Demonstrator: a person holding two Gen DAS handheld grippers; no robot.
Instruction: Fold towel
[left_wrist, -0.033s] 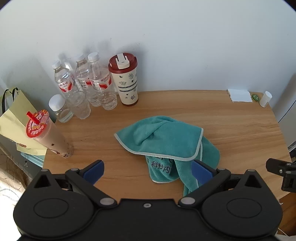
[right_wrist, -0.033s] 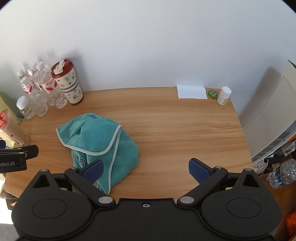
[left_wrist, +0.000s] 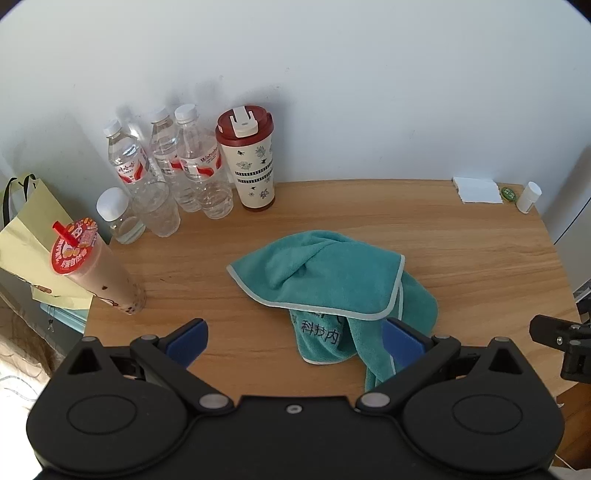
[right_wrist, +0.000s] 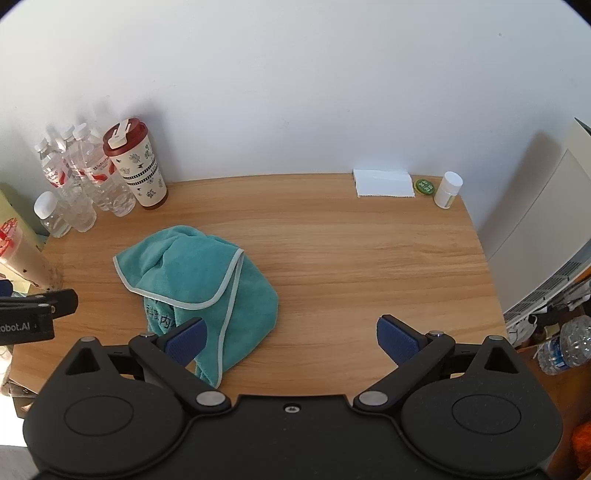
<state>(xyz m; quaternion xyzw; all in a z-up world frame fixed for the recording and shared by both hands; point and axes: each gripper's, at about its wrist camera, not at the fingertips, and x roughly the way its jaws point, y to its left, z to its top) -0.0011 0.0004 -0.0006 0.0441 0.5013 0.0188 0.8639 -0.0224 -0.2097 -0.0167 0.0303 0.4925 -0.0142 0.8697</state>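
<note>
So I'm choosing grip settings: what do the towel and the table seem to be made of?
The towel looks like soft teal microfibre or terry, matte and fuzzy, with a pale stitched edge binding; it lies limp and crumpled. The table looks like wood or wood-grain laminate, smooth with a low sheen; which one I can't tell.

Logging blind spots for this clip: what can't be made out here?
- Crumpled teal towel: its lower layers are hidden under its own top flap; embroidered characters partly covered, both views.
- Small green round item: label too small.
- Milk tea cup: cut off by right-wrist view's left edge.
</note>
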